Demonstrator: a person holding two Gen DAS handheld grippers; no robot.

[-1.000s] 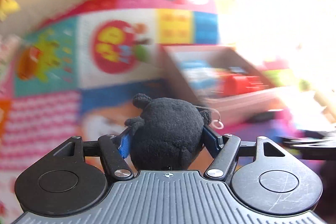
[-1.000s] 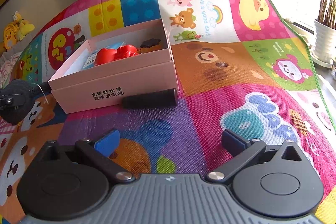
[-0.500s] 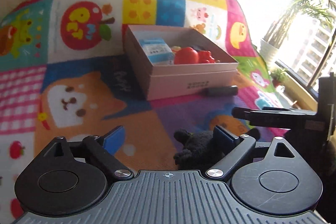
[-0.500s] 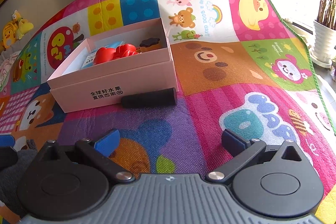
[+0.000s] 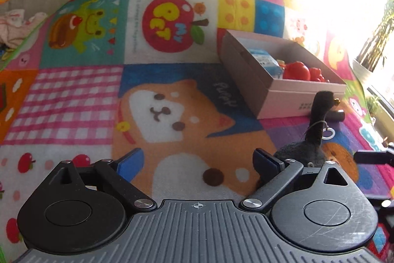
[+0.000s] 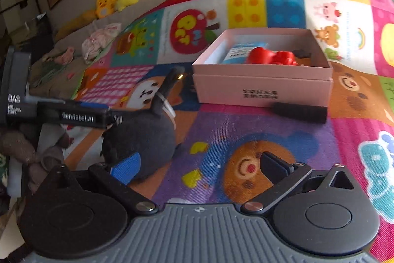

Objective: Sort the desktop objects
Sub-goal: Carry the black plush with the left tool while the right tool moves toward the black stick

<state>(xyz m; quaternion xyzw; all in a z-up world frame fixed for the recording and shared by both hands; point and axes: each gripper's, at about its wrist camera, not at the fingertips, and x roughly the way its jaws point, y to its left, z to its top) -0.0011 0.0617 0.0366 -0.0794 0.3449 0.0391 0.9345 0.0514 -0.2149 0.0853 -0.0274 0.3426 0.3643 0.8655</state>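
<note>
Your left gripper is hanging wide open over the mat, with nothing between its blue pads; only the printed dog face is showing in the gap. At about 3 o'clock from that gripper, just outside its right finger, the black plush is lying on the mat, its long neck sticking up toward 12 o'clock with a small ring tag hanging from it. Beyond the plush, toward 1 o'clock, the pink box is sitting on the mat, holding a blue carton and a red toy. A black cylinder is lying against the box's near wall.

Your right gripper is also standing fully open and holding nothing. The plush is lying at its 10 o'clock, touching or just behind the left pad; you cannot tell which. The box is sitting at 12 o'clock, and the cylinder is lying along its front wall toward 1 o'clock. Your left gripper's body is reaching in from 9 o'clock, next to the plush.
</note>
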